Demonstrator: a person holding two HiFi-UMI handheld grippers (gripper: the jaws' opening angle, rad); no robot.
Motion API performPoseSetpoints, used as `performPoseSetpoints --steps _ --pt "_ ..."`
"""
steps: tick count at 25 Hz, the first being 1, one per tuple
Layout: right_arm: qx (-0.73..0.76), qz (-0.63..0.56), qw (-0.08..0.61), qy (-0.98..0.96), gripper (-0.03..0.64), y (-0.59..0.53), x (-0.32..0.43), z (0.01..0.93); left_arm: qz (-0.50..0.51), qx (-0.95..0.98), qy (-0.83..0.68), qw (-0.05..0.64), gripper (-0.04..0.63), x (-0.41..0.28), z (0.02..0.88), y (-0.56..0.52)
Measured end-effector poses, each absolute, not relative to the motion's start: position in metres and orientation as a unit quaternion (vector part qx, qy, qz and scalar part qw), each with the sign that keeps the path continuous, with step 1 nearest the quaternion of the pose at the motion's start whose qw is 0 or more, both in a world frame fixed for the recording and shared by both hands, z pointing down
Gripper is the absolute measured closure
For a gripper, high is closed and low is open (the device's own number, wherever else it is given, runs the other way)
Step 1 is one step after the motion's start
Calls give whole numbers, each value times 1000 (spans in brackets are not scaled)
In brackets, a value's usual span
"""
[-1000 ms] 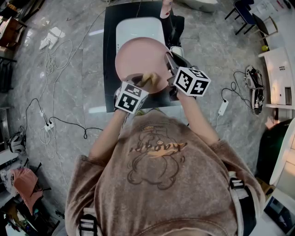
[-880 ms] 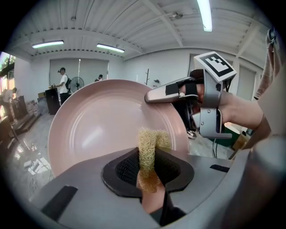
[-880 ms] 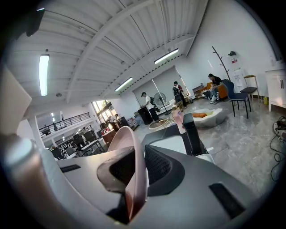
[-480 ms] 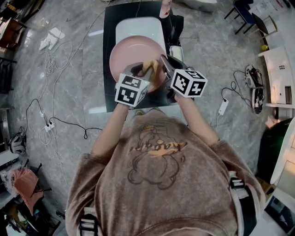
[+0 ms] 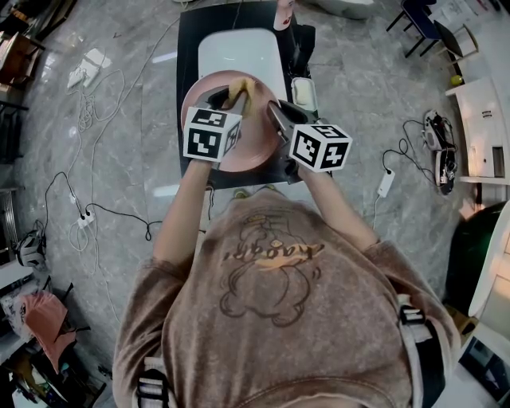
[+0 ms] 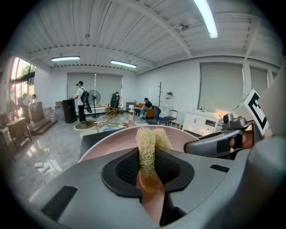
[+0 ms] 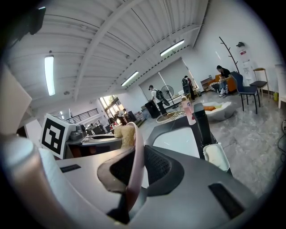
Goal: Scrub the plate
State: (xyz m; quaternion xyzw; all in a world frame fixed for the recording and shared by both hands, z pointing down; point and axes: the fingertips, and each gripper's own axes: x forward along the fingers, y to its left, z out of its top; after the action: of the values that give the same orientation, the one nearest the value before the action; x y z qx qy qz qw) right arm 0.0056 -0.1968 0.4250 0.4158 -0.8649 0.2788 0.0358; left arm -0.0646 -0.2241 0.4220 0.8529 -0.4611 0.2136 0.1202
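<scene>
A pink plate (image 5: pixel 247 139) is held tilted over the black table (image 5: pixel 188 56). My right gripper (image 5: pixel 276 117) is shut on its right rim, and in the right gripper view the plate's edge (image 7: pixel 136 147) runs between the jaws. My left gripper (image 5: pixel 232 97) is shut on a yellow loofah scrubber (image 5: pixel 241 84), which rests against the plate's far part. In the left gripper view the loofah (image 6: pixel 149 145) stands up between the jaws in front of the plate (image 6: pixel 109 143). The right gripper's finger (image 6: pixel 219 144) shows at the right there.
A white rectangular basin (image 5: pixel 239 49) lies on the table behind the plate. A small white tub (image 5: pixel 304 92), a dark bottle (image 5: pixel 304 44) and a pink bottle (image 5: pixel 284 14) stand at the table's right side. Cables and a power strip (image 5: pixel 82 217) lie on the floor at the left.
My left gripper has carried the loofah from the plate's near edge across to its far edge. The plate and my right gripper have shifted slightly left.
</scene>
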Motion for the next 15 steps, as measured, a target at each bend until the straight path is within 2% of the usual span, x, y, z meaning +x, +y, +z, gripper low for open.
performPoseSetpoints --steps 15 --pt "422 288 33 -859 578 -200 16 426 231 821 -503 137 507 -120 437 -233"
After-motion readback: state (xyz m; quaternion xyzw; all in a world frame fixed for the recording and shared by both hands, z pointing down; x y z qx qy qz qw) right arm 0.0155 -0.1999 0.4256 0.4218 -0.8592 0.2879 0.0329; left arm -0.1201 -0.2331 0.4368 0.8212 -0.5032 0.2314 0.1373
